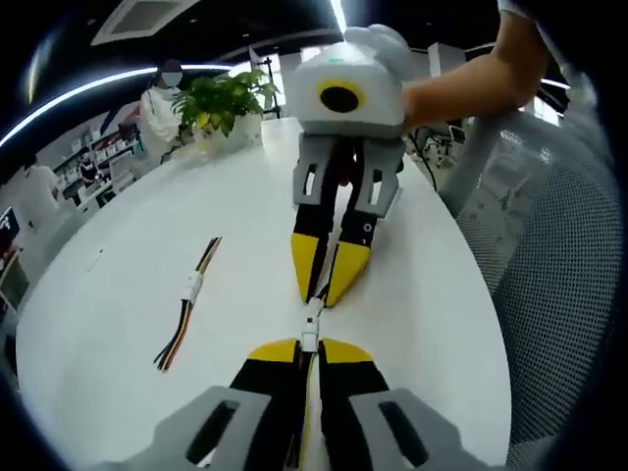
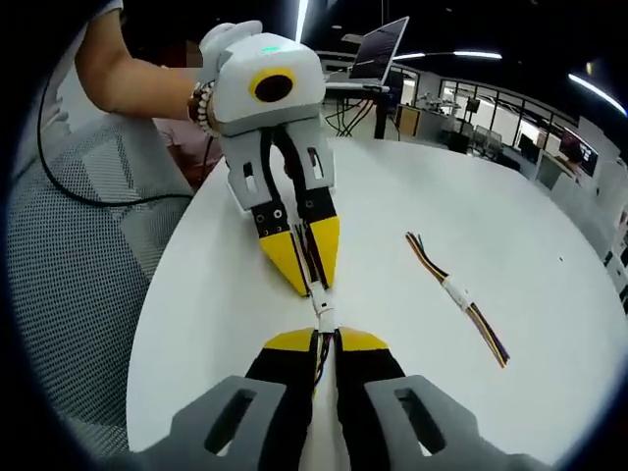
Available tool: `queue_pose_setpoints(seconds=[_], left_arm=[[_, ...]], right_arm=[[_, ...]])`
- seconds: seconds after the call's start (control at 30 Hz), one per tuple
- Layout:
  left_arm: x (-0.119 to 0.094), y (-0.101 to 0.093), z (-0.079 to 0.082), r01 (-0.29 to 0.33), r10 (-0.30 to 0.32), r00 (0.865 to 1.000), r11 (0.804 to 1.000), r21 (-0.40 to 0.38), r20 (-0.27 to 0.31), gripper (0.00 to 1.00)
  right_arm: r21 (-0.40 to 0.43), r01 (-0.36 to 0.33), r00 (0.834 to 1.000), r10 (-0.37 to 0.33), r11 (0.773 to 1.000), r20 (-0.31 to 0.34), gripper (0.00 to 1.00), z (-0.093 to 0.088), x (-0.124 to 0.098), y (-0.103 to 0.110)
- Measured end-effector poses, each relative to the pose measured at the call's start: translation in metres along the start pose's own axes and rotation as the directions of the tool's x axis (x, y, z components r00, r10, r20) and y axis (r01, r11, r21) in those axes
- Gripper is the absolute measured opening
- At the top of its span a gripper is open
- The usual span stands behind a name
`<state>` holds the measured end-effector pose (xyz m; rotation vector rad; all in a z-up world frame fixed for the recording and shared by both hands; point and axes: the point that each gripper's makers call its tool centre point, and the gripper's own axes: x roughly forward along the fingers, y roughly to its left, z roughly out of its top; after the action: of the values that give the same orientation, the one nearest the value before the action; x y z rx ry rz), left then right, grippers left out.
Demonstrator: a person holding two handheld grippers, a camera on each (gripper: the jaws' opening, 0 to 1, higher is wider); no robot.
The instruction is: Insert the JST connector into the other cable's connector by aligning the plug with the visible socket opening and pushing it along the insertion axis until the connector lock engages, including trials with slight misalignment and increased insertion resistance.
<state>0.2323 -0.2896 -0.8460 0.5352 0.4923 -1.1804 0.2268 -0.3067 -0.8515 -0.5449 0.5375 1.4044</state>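
Where the two yellow-tipped tools meet nose to nose over the white bench point(image 1: 118, 324), a small white JST connector point(image 1: 311, 329) spans the short gap between them. In the left gripper view, the left hand-held gripper point(image 1: 302, 345) has its jaws pinched together on the connector's near end, with thin wires running back between the jaws and out of sight. The right hand-held gripper point(image 1: 325, 292) points toward it, jaws closed on the far end; the wires it clamps are mostly hidden by its yellow tips. Whether the plug is fully seated in the socket is too small to make out. A spare cable point(image 1: 186, 304) with multicoloured wires and a white middle piece lies well apart on the bench. A potted plant point(image 1: 228, 103) stands at the far edge, and a mesh chair point(image 1: 559, 275) is partly cut off beside the bench.
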Motion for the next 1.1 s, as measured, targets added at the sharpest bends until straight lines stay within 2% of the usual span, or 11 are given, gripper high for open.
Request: queue_pose_setpoints(seconds=[0.3,0.53,0.9,1.03,1.1], left_arm=[[-0.005,-0.006,0.001,0.028,-0.026,0.999,0.998,0.065,-0.041,0.0],[-0.007,-0.006,0.005,0.029,-0.023,0.998,0.994,0.106,-0.057,0.0],[-0.004,-0.012,0.002,0.047,-0.03,0.994,0.986,0.162,-0.106,0.0],[-0.004,-0.013,0.005,0.044,-0.03,0.995,0.988,0.145,-0.098,0.0],[-0.004,-0.013,0.002,0.05,-0.031,0.993,0.986,0.162,-0.118,0.0]], right_arm=[[0.012,-0.029,1.0,0.029,1.0,-0.008,0.04,0.006,-0.007,0.005],[-0.031,-0.035,0.999,0.034,0.999,-0.02,0.04,0.011,-0.006,0.009],[-0.089,-0.048,0.995,0.04,0.995,-0.092,0.03,0.005,-0.004,0.015],[-0.144,-0.065,0.99,0.045,0.988,-0.135,0.03,0.001,-0.002,0.019],[-0.149,-0.062,0.99,0.042,0.987,-0.135,0.03,0.003,-0.001,0.019]])
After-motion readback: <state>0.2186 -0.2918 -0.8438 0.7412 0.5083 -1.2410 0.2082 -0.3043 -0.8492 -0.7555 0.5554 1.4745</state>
